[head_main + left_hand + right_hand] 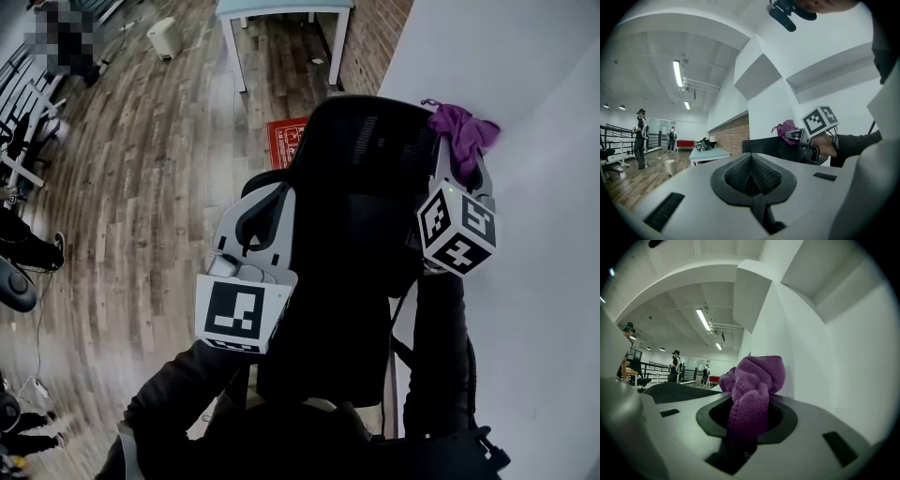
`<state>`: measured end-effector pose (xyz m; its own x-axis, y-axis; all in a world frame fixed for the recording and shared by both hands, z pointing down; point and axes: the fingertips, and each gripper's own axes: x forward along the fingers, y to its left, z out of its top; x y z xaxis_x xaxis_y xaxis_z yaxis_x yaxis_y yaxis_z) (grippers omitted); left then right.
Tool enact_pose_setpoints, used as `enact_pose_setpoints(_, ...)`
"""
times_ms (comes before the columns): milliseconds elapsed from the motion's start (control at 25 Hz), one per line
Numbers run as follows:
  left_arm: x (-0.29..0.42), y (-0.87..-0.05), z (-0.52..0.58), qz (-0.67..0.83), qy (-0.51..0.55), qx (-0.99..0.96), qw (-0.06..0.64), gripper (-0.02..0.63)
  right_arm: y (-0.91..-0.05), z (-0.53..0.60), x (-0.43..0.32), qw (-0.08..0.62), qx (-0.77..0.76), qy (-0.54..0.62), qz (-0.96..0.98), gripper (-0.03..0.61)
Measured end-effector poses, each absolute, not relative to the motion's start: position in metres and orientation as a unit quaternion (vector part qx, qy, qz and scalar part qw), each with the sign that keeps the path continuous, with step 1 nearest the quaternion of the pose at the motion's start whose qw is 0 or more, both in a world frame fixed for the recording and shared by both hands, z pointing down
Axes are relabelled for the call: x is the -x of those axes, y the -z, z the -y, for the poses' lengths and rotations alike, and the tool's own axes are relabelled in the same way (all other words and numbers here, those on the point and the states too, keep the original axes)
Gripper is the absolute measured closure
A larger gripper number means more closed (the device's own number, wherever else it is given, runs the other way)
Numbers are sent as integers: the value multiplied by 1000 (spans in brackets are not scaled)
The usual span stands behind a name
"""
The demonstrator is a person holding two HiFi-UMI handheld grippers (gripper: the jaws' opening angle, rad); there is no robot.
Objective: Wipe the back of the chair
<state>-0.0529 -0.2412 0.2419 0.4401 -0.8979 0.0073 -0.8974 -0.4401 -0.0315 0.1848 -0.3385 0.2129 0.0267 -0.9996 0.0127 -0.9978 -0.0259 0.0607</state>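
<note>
The black mesh chair back point(356, 187) fills the middle of the head view, close to a white wall. My right gripper point(457, 159) is at the chair back's upper right corner, shut on a bunched purple cloth point(461, 131) that sticks out past its tips. In the right gripper view the cloth point(754, 380) rises between the jaws, with the chair's mesh point(675, 391) to the left. My left gripper point(251, 211) hangs beside the chair's left edge, shut with nothing in it. In the left gripper view the chair top point(764, 145), the cloth point(787, 127) and the right gripper point(793, 134) lie ahead.
A white wall point(525, 112) runs along the right, very near the chair. Beyond the chair stand a pale-topped table point(281, 9) and a brick wall point(375, 37), with a red item point(286, 141) on the wood floor. A white bin point(162, 37) and people stand farther off.
</note>
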Motion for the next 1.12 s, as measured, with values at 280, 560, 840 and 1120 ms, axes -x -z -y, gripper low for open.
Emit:
enact_pose_setpoints(280, 66, -240, 239, -532, 6, 846, 11, 604, -215, 347, -160, 33, -707, 21, 706, 466)
enact_pose_setpoints(560, 82, -239, 237, -546, 9, 838, 9, 604, -217, 357, -137, 32, -688, 14, 725, 466)
enact_pose_setpoints(840, 103, -238, 224, -562, 11, 827, 11, 604, -221, 363, -103, 39, -664, 9, 747, 466)
enact_pose_setpoints(1120, 132, -236, 213, -579, 7, 816, 11, 604, -221, 365, -56, 45, -633, 4, 773, 466)
